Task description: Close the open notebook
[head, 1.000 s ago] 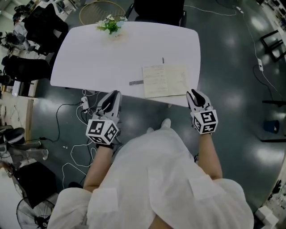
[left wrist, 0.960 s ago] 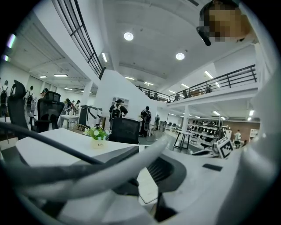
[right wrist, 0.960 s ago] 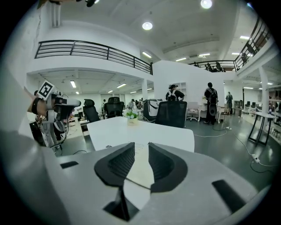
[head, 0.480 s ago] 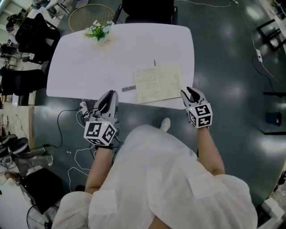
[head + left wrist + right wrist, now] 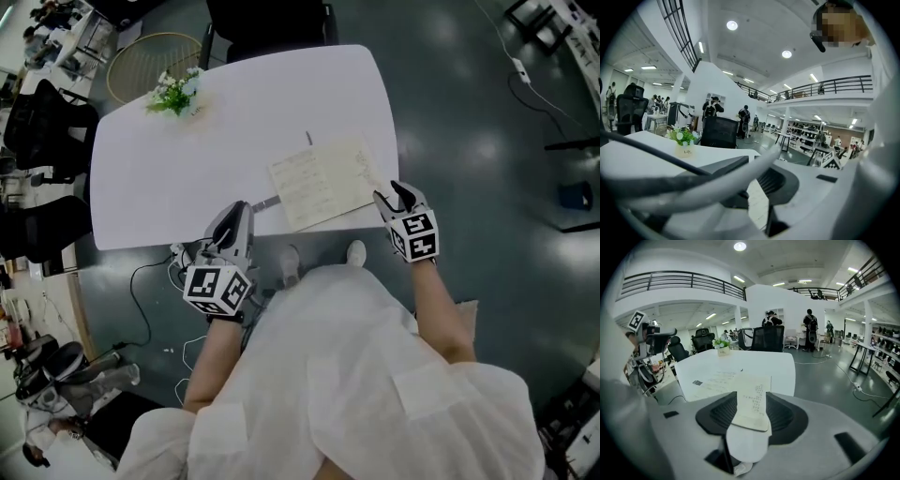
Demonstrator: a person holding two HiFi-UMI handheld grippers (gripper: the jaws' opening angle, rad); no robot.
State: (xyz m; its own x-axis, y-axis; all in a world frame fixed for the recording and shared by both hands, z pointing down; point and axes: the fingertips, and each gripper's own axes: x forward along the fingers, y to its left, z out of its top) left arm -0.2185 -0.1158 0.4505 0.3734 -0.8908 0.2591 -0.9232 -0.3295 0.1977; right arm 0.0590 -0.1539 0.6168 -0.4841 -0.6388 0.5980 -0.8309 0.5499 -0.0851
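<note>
The notebook (image 5: 323,180) is cream (with dark handwriting), the table (image 5: 187,178) white, the flowers (image 5: 173,91) green-and-white.

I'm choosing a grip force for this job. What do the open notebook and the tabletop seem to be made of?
Notebook: paper, with matte cream pages carrying fine lines of writing or print; the sheets look thin, and the cover is not visible. Table: a smooth, plain white top with no visible grain, probably laminate or painted board, though the look leaves that open.

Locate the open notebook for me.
In the head view the open notebook with handwritten cream pages lies at the near right edge of the white table, its right corner between the jaws of the right gripper, which have just been opening.
</note>
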